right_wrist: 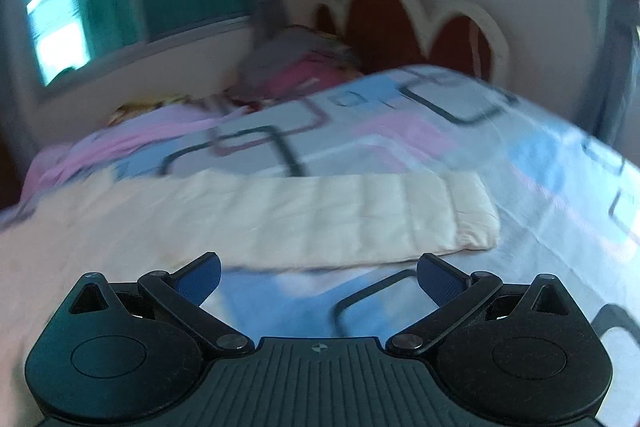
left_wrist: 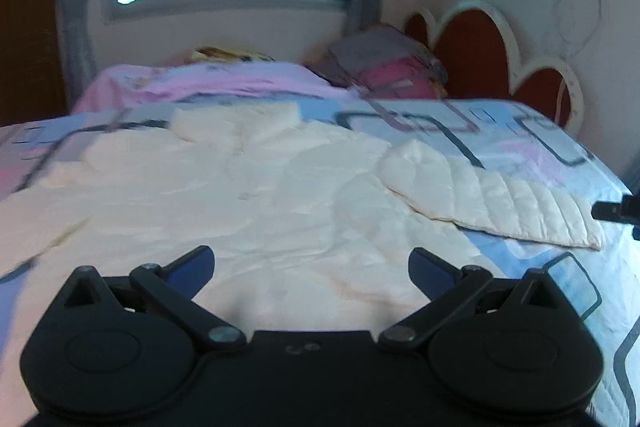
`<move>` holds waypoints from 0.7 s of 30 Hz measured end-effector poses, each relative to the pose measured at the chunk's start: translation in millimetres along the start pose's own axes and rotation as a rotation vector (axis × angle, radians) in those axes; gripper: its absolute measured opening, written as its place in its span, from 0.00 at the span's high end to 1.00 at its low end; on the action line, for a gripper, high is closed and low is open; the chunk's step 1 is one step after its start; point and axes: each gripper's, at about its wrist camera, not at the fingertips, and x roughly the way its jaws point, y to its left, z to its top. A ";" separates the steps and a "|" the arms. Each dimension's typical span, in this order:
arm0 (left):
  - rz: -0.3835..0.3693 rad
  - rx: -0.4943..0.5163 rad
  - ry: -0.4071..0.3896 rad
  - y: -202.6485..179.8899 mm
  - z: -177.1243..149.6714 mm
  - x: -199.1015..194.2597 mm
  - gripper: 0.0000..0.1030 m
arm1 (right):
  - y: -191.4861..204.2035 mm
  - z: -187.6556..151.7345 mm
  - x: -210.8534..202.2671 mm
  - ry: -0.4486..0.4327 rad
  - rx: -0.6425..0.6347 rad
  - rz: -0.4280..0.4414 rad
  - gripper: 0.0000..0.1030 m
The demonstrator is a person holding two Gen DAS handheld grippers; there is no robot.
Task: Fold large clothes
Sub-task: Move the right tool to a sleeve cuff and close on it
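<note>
Obscured and truncated regions, both wrist views.
I read the right-wrist view as motion-blurred: the bedsheet (right_wrist: 360,131) pattern smears. The cream jacket (left_wrist: 240,195) runs off the left edge beside the bedsheet (left_wrist: 520,131); a dark object (left_wrist: 616,211) past its sleeve is cut off.

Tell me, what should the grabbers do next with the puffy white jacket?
Probably the right gripper should reach forward and pinch the sleeve. Both grippers are open and empty, the cream jacket lies spread on the bed, and that sleeve sticks out sideways just ahead, ready to fold in.
</note>
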 end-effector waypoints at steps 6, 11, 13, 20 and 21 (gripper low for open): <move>0.046 -0.011 0.028 -27.8 14.2 53.8 0.00 | -74.7 11.3 61.0 0.028 0.156 -0.029 0.01; 0.086 -0.022 0.056 -35.2 20.5 78.4 0.00 | -107.9 5.7 92.2 0.086 0.269 0.005 0.38; 0.108 -0.018 0.068 -36.6 22.9 86.7 0.00 | -119.0 1.9 102.5 0.120 0.316 0.020 0.40; 0.163 -0.031 0.075 -35.5 33.6 96.9 0.00 | -134.2 6.2 116.5 0.096 0.377 0.049 0.40; 0.170 -0.039 0.078 -33.4 35.1 96.7 0.00 | -134.1 8.1 118.2 0.093 0.374 0.038 0.46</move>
